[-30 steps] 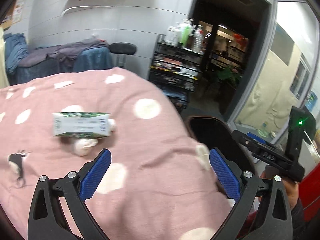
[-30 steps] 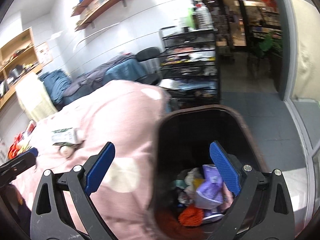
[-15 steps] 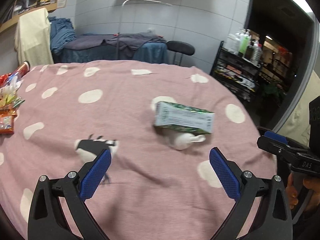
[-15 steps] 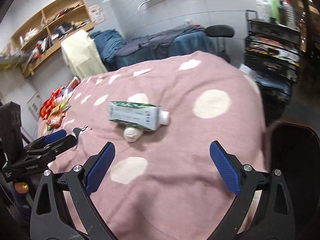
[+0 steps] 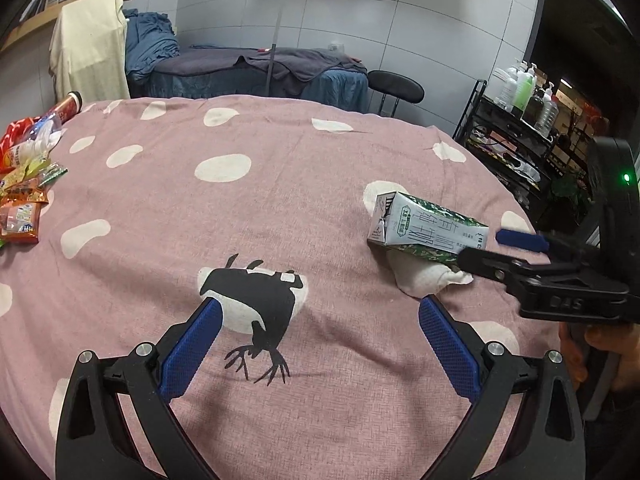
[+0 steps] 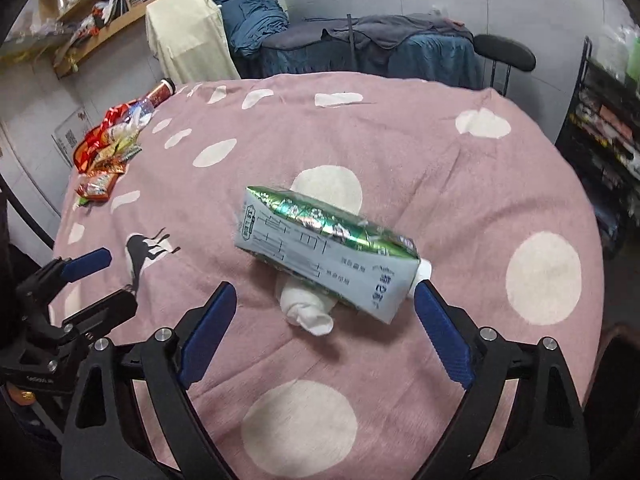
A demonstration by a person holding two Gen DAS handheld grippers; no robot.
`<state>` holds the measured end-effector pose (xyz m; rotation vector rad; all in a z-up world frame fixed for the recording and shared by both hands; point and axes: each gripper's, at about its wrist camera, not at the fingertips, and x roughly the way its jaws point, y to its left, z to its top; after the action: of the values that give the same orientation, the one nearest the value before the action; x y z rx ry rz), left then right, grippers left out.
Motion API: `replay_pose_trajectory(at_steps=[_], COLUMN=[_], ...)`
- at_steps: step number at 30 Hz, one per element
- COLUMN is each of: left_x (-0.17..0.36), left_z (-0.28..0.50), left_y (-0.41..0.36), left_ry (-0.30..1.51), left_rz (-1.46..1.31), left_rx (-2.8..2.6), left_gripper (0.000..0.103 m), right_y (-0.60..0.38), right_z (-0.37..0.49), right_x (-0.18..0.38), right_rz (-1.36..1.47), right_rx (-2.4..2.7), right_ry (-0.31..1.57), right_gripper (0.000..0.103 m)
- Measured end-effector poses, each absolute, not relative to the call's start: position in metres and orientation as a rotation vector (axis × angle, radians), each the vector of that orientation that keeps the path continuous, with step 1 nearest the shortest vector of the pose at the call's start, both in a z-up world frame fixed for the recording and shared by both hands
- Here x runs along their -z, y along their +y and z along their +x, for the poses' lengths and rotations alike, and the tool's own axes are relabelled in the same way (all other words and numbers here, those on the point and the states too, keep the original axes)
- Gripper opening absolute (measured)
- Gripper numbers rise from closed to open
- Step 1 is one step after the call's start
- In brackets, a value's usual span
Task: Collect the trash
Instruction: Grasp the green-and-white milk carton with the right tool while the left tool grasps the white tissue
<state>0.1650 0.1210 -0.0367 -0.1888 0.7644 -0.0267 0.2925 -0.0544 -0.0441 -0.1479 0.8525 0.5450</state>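
Observation:
A green and white milk carton [image 6: 328, 256] lies on its side on the pink spotted tablecloth [image 6: 420, 152], partly on top of a crumpled white tissue [image 6: 306, 306]. My right gripper [image 6: 322, 334] is open and empty, just short of the carton and tissue. The carton [image 5: 428, 226] and tissue [image 5: 424, 278] also show in the left wrist view, at the right. My left gripper [image 5: 320, 346] is open and empty over a black bird print [image 5: 256, 294], left of the carton. The right gripper's fingers [image 5: 520, 238] reach the carton's end there.
A pile of snack wrappers [image 5: 24, 188] and a red can [image 5: 66, 106] lie at the table's far left edge. A black stool [image 5: 394, 86], a blue covered bed [image 5: 256, 72] and a black shelf cart with bottles [image 5: 520, 132] stand behind the table.
Both grippers have swung left from the trash bin back over the table. The right gripper has closed in on the carton and tissue. The left now sits over the bird print.

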Motion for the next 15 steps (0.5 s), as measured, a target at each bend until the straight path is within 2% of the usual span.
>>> replay_pose_trajectory(at_steps=[5,8,13,15], left_x=[0.041,0.041,0.042,0.042], left_z=[0.166,0.166,0.167,0.169], left_y=[0.118,0.115,0.111,0.108], left_ry=[0.775,0.777,0.788,0.796], left_rz=[-0.187,-0.177,-0.161,-0.147], left_rx=[0.038,0.045,0.054,0.061], left_gripper=[0.098,0.098,0.098,0.098], right_y=[-0.015,0.004,0.016,0.012], right_z=[0.3,0.309,0.339,0.353], right_x=[0.046,0.056,0.073,0.078], right_rz=[-0.45,-0.561,-0.627,-0.608], right_rx=[-0.551,-0.561,-0.535,-0.521], right_ry=[0.767,0.746,0.765,0.798], right_gripper=[0.09,0.082,0.078,0.07])
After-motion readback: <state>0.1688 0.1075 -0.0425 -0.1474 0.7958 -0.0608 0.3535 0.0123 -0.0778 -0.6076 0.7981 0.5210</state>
